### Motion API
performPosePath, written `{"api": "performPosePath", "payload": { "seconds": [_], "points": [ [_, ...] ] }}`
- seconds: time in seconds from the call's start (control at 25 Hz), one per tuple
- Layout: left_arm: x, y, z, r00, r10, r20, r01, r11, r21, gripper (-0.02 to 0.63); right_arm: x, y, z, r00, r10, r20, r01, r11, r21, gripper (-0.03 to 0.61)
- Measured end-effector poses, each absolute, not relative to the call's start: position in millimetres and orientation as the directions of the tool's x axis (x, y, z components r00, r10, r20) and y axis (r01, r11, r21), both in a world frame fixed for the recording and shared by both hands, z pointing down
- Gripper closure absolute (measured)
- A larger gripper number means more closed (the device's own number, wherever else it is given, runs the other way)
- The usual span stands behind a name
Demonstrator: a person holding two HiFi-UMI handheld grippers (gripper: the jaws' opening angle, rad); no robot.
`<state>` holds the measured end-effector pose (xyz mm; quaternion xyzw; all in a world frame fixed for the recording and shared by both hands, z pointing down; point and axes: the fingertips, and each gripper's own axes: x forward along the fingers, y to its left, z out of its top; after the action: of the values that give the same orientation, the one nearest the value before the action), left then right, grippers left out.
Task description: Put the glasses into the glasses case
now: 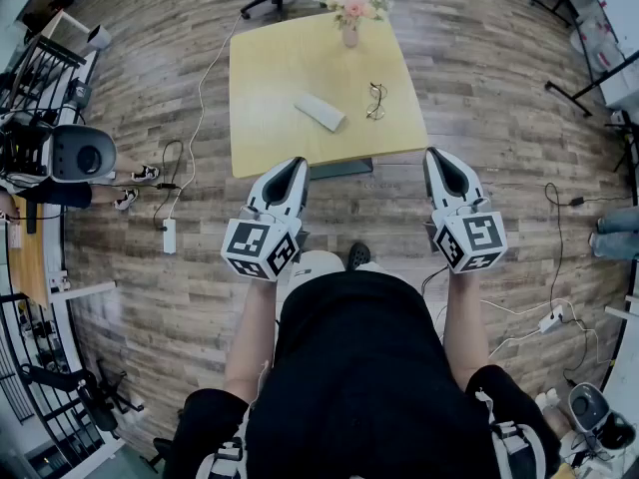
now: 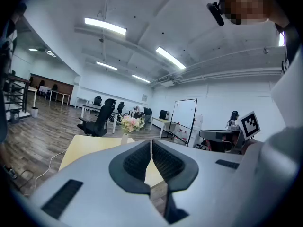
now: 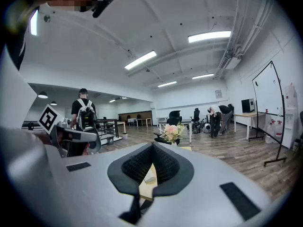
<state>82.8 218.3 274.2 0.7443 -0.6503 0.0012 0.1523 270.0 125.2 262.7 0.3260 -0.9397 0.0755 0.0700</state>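
Nearest, the left gripper (image 1: 293, 165) was held short of the bench (image 1: 265, 128), its fingers (image 2: 135, 162) pressed together with nothing between. The right gripper (image 1: 440, 158) was held alongside, well apart, fingers (image 3: 168, 167) likewise closed and empty. The case (image 1: 319, 111) was seen mid-bench, the glasses (image 1: 375, 101) just right of it, not touching. Flowers (image 1: 351, 6) were set at the far edge.

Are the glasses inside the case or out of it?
Out: the glasses lie on the table, beside the case and apart from it.
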Motion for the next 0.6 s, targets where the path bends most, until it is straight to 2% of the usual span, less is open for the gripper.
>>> {"api": "performPosePath", "payload": {
  "seconds": [0.6],
  "points": [
    [78, 241, 280, 0.11, -0.97, 0.216, -0.975, -0.063, 0.214, 0.583, 269, 145, 264, -0.806, -0.569, 0.16, -0.587, 0.804, -0.098, 0.565]
  ]
}}
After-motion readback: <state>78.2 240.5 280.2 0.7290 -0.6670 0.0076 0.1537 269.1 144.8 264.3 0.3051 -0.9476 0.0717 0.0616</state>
